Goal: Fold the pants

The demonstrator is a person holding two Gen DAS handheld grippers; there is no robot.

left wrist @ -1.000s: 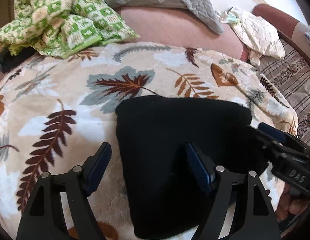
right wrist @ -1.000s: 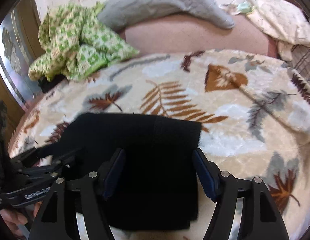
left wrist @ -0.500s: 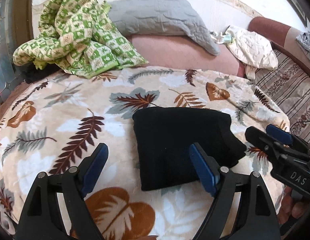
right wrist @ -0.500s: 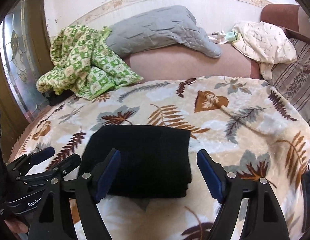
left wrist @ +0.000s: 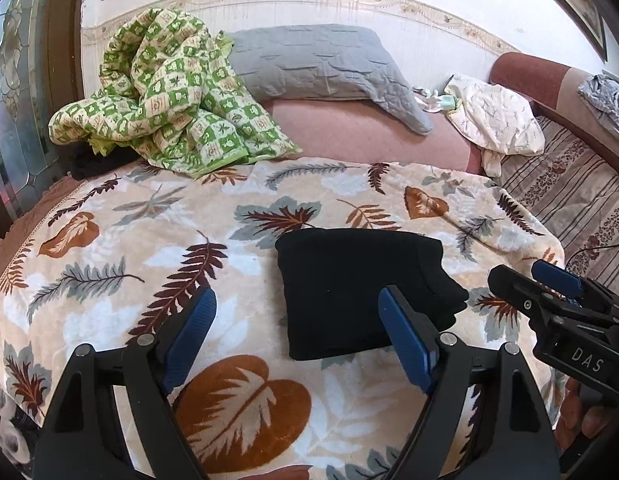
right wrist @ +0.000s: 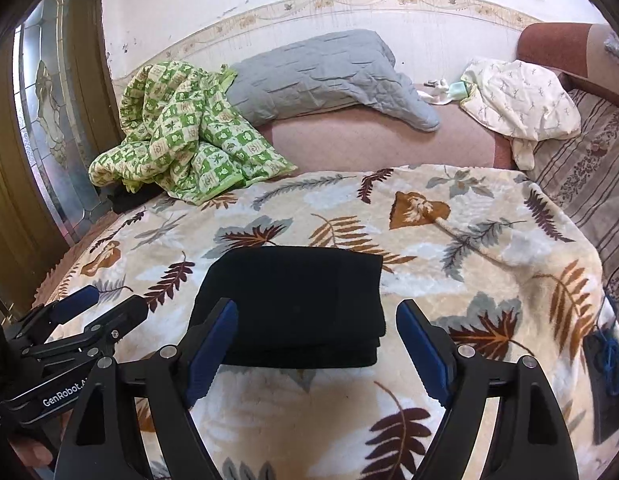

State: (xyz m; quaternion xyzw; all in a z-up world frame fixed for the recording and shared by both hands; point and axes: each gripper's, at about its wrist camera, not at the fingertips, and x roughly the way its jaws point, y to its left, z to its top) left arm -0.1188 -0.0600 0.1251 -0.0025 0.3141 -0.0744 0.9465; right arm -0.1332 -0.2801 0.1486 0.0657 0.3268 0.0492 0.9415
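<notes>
The black pants [left wrist: 357, 288] lie folded into a compact rectangle on the leaf-print blanket [left wrist: 157, 240]; they also show in the right wrist view [right wrist: 297, 304]. My left gripper [left wrist: 297, 336] is open and empty, held above and short of the pants' near-left corner. My right gripper [right wrist: 317, 344] is open and empty, held back from the pants' near edge. The right gripper also shows at the right of the left wrist view [left wrist: 549, 292], and the left gripper at the left of the right wrist view [right wrist: 101, 304].
A green checked quilt [left wrist: 169, 100] is heaped at the back left, a grey pillow [left wrist: 321, 64] behind it, and a cream cloth [left wrist: 497, 120] at the back right. A striped cover [left wrist: 581, 200] lies to the right. A glass-panel door [right wrist: 49, 120] stands on the left.
Both grippers have pulled back and up away from the folded pants, which stay still on the blanket. More of the bed and the wall is in view.
</notes>
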